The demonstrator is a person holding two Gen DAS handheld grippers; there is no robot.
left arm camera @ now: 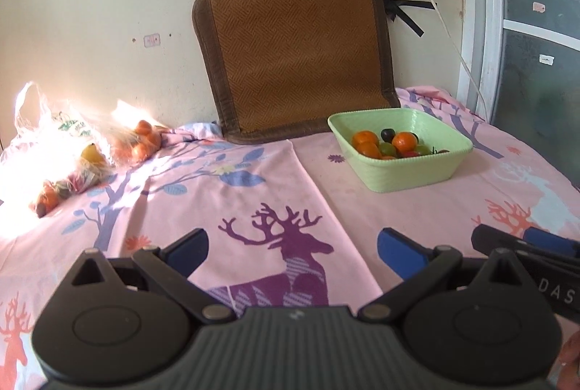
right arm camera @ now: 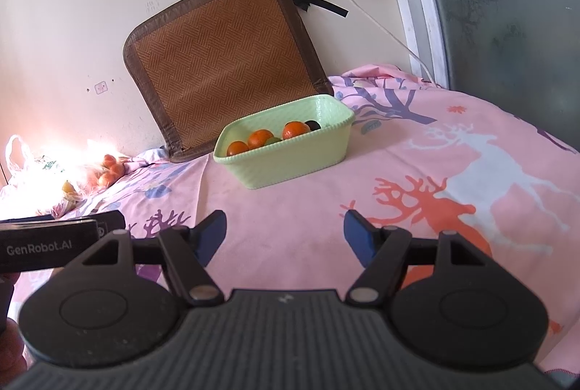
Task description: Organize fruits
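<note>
Pink deer-print cloth (right arm camera: 290, 194) fills the foreground, where the left gripper (left arm camera: 291, 250) and right gripper (right arm camera: 284, 232) hover with jaws wide apart, holding nothing. Beyond them, mid-frame, sits the green basket (right arm camera: 290, 161) of oranges (right arm camera: 259, 137); more fruit in bags (left arm camera: 87, 165) lies far left.

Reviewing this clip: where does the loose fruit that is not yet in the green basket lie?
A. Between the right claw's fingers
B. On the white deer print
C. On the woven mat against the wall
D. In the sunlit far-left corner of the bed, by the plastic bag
D: the loose oranges lie beside the plastic bag in the sunlit corner, well left of the green basket.
</note>
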